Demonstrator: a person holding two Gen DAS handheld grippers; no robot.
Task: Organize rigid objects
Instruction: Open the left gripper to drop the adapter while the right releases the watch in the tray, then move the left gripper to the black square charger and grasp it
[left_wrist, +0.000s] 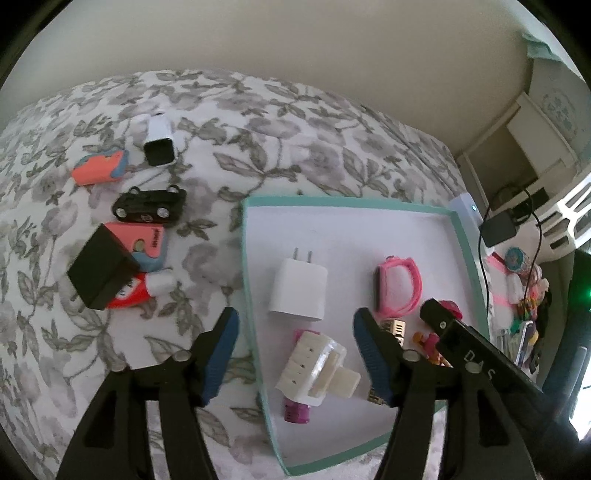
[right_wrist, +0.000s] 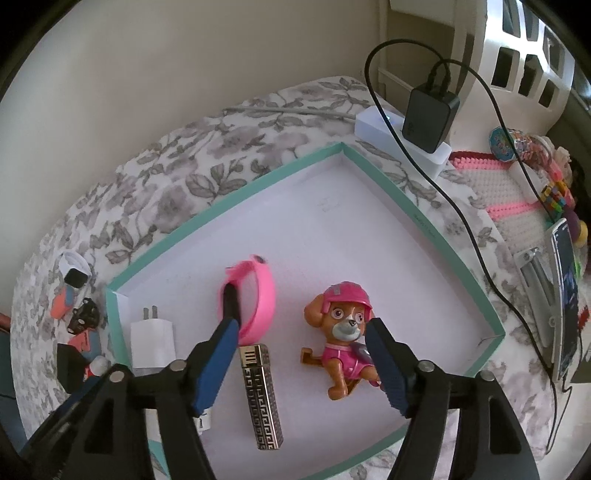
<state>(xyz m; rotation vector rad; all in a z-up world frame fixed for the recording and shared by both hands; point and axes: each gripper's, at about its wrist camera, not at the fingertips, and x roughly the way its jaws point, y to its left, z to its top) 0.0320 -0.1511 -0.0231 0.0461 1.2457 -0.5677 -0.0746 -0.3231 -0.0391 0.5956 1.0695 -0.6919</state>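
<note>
1. Left tongs (left_wrist: 295, 354) spread wide, empty, above the teal-rimmed tray (left_wrist: 255, 332), straddling its left rim.
2. Right tongs (right_wrist: 301, 363) spread wide, empty, low over the tray floor; pup figure (right_wrist: 345, 345) between the tips, close to the right finger.
3. White charger (left_wrist: 299, 288), pink band (right_wrist: 258, 295), patterned bar (right_wrist: 262, 398) inside the tray; far half bare.
4. Black toy car (left_wrist: 149, 205) and black block (left_wrist: 99, 271) outside the left rim, on floral bedding (left_wrist: 295, 140).
</note>
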